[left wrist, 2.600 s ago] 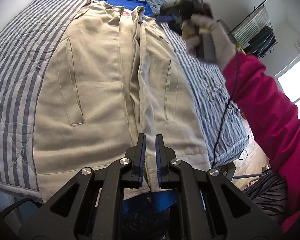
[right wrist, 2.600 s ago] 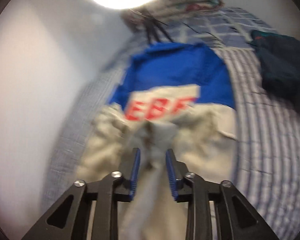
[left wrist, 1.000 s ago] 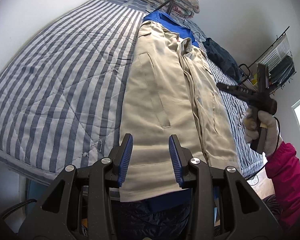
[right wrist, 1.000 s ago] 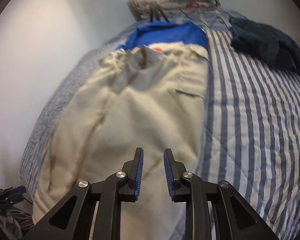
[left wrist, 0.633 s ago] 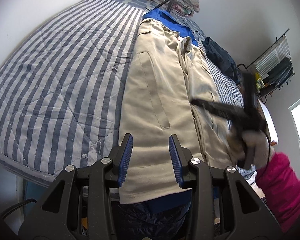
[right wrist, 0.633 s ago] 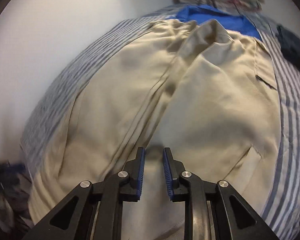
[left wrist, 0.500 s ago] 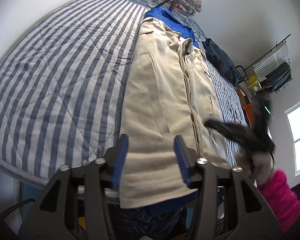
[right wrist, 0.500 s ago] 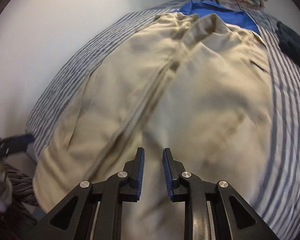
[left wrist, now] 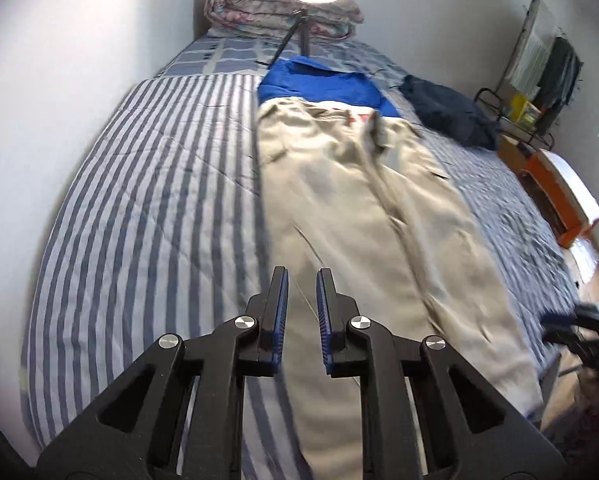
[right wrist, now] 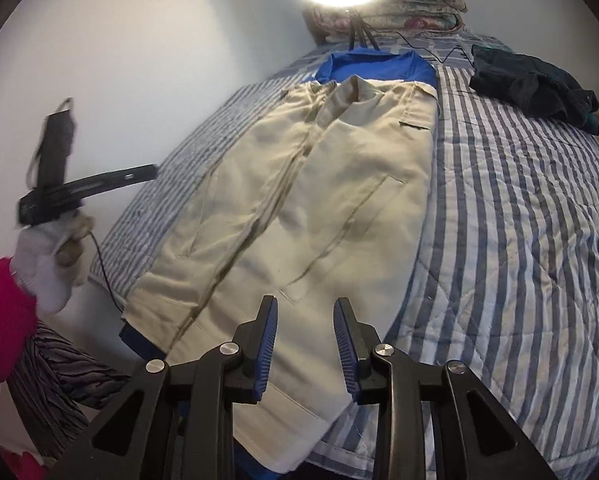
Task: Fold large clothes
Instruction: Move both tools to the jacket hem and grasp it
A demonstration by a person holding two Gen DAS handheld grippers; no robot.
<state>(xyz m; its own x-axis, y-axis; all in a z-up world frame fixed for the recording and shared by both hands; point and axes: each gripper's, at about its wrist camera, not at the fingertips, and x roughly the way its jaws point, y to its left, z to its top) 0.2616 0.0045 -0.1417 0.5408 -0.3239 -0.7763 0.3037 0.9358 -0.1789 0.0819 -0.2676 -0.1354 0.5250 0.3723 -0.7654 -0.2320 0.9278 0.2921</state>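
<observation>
Only from the right wrist: gloved hand; both grippers' fingers parted, empty, above jacket.

The right gripper hangs above the beige coat's hem, jaws just widened, nothing between them. The coat lies flat on the striped bed over a blue garment. At nine o'clock a gloved hand holds the left gripper.
</observation>
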